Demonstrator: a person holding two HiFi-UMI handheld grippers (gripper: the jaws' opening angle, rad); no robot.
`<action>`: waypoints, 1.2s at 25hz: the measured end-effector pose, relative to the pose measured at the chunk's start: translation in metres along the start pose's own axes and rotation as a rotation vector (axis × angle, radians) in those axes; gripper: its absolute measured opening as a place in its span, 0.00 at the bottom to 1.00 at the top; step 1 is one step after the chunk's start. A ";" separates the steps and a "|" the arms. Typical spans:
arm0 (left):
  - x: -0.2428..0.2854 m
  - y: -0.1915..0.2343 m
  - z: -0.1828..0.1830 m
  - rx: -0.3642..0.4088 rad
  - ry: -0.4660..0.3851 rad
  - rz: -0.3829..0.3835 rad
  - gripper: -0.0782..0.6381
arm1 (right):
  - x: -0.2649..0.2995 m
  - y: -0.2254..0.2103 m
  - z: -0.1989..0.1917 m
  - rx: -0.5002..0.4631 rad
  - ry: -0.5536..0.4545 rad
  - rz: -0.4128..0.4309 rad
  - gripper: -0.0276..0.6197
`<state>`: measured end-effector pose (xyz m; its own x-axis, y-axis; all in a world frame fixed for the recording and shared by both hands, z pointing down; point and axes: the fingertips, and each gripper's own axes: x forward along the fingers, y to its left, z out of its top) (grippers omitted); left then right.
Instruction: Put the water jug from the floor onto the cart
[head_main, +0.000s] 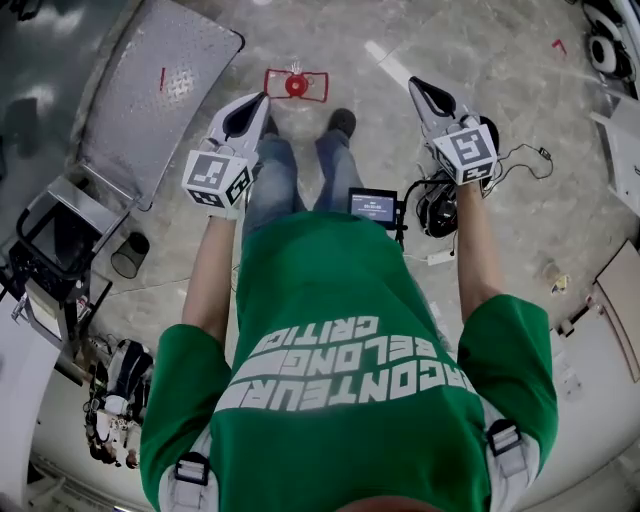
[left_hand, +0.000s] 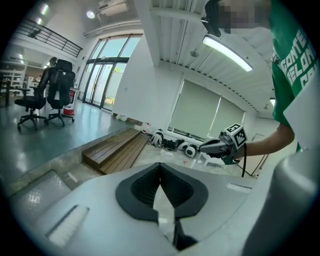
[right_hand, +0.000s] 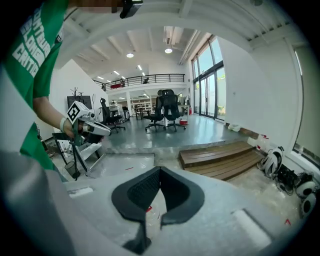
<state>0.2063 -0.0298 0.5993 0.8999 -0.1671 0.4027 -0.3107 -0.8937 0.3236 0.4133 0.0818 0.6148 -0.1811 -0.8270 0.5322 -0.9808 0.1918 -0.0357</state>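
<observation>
A wide hall with a pale polished floor (head_main: 470, 50) spreads below the person, with low wooden steps (right_hand: 225, 160) and office chairs (right_hand: 165, 110) further off by the glass doors. The left hand-held gripper (left_hand: 160, 175) is clenched, its dark pads meeting at the tips with nothing caught between them; only bare floor shows through the hollow behind the tips. The right hand-held gripper (right_hand: 159, 172) is clenched and empty in the same way. In the head view both are held out in front of the body, one on each side of the legs, above the floor and touching nothing. Just ahead of the person's shoe (head_main: 342, 122) a small red thing (head_main: 295, 85) lies on the floor between two red outlines; it may be the jug's cap seen from above, but I cannot tell, and no jug body is clearly visible in any view. To the left, near but apart from that red thing, lies a flat grey metal platform (head_main: 150, 80) with a studded top, which I take to be the cart; nothing stands on it. As I judge it, the task has barely begun: no jug is held and none is on the cart, so the reach, the grasp, the lift and the setting down are all left to do.
</observation>
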 end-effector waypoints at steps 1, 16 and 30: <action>0.004 0.005 -0.009 0.001 0.016 0.006 0.13 | 0.012 0.001 -0.010 0.005 0.010 0.010 0.03; 0.048 0.109 -0.187 -0.129 0.262 0.085 0.23 | 0.172 0.063 -0.159 0.138 0.164 0.051 0.12; 0.109 0.162 -0.308 -0.166 0.437 0.098 0.35 | 0.238 0.104 -0.276 0.287 0.316 0.007 0.25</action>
<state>0.1597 -0.0649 0.9592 0.6619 -0.0243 0.7492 -0.4640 -0.7982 0.3841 0.2884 0.0510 0.9716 -0.2005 -0.6154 0.7623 -0.9680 0.0048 -0.2507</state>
